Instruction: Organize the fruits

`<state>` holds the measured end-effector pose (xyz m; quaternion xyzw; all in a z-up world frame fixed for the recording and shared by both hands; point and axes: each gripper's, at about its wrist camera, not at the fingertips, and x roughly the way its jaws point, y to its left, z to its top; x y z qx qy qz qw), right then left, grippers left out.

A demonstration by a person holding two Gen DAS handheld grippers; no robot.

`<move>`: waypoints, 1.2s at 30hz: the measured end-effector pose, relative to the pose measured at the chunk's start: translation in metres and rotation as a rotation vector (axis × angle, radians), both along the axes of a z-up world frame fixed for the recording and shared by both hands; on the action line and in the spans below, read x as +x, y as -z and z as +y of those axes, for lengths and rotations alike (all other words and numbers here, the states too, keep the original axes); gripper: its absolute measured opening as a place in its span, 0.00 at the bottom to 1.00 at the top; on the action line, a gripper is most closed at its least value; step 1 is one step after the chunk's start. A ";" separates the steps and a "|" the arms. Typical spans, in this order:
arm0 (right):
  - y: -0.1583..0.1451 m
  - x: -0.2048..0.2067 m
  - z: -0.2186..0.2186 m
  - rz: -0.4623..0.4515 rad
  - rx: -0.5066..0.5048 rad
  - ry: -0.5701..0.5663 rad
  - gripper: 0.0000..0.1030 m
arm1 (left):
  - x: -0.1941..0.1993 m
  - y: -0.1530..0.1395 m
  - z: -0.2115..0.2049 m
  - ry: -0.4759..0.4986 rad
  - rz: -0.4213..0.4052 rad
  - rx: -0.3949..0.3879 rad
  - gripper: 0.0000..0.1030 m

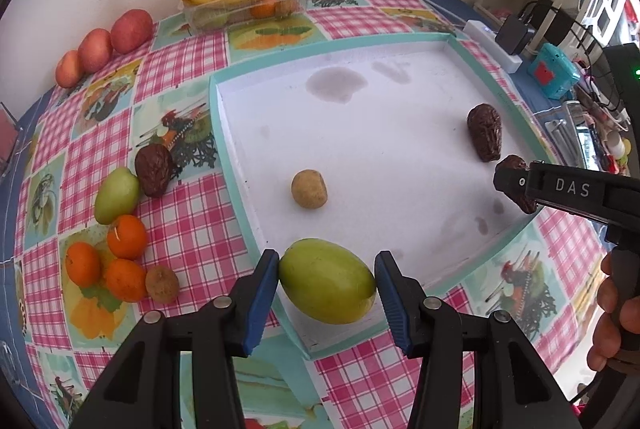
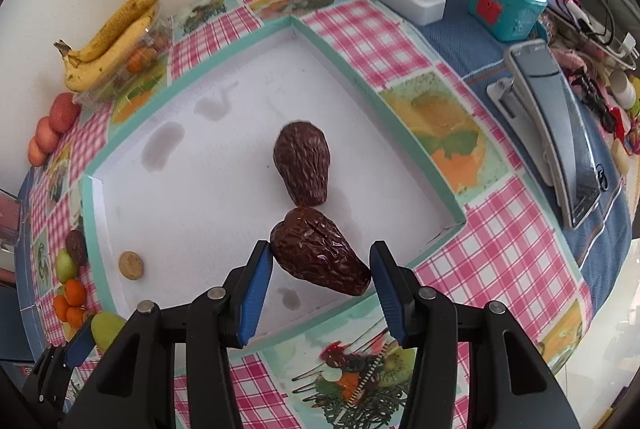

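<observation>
Both claws carry fruit over the white tray.

The left claw (image 1: 327, 283) is clamped on a green fruit (image 1: 327, 280) at the bottom centre, above the tray's (image 1: 280, 117) near corner. The right claw (image 2: 321, 275) grips a wrinkled brown fruit (image 2: 319, 255) at lower centre, just below a second brown fruit (image 2: 303, 163) lying in the tray. A small tan fruit (image 1: 309, 189) sits mid-tray; oranges (image 1: 116, 261) rest on the counter (image 1: 192, 225), lower left.
</observation>
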<state>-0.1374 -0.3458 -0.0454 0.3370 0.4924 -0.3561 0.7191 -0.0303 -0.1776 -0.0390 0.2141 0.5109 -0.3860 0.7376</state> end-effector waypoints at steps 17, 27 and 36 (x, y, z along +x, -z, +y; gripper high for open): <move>0.018 0.001 0.001 0.006 0.030 0.000 0.51 | -0.001 0.009 -0.003 0.005 0.015 0.034 0.51; 0.019 0.003 0.001 0.008 0.035 -0.006 0.51 | 0.000 0.007 -0.002 0.002 -0.005 0.028 0.51; 0.020 0.004 0.001 0.013 0.032 -0.013 0.51 | 0.001 0.005 -0.002 -0.006 0.001 0.022 0.51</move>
